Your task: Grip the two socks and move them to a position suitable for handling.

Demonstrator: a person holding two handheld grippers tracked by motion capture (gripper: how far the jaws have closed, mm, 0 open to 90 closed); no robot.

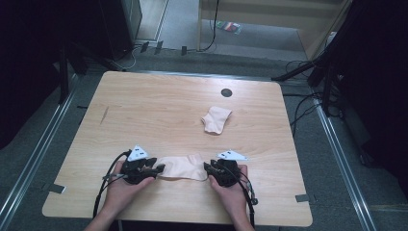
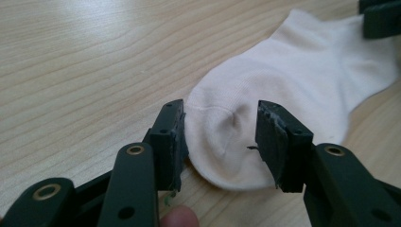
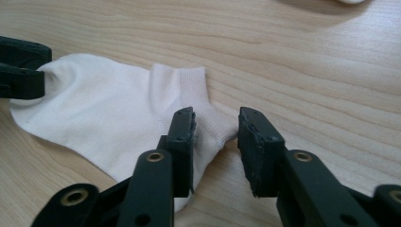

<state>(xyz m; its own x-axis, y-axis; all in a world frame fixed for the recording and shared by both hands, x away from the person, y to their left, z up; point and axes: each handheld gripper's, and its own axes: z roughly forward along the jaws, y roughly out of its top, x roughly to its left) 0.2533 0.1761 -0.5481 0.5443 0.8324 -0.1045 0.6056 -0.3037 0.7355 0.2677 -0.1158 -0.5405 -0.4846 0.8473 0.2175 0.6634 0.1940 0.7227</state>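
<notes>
A pale pink sock lies flat near the table's front edge, between my two grippers. In the left gripper view its rounded toe sits between the jaws of my left gripper; a gap shows and the pads do not pinch it. In the right gripper view the cuff corner lies between the jaws of my right gripper, which also stand apart. From above, the left gripper is at the sock's left end and the right gripper at its right end. A second sock lies folded farther back.
The wooden table has a black round grommet near its far edge. Cables and dark stands surround the table on the floor. Both of the person's hands come in from the front edge.
</notes>
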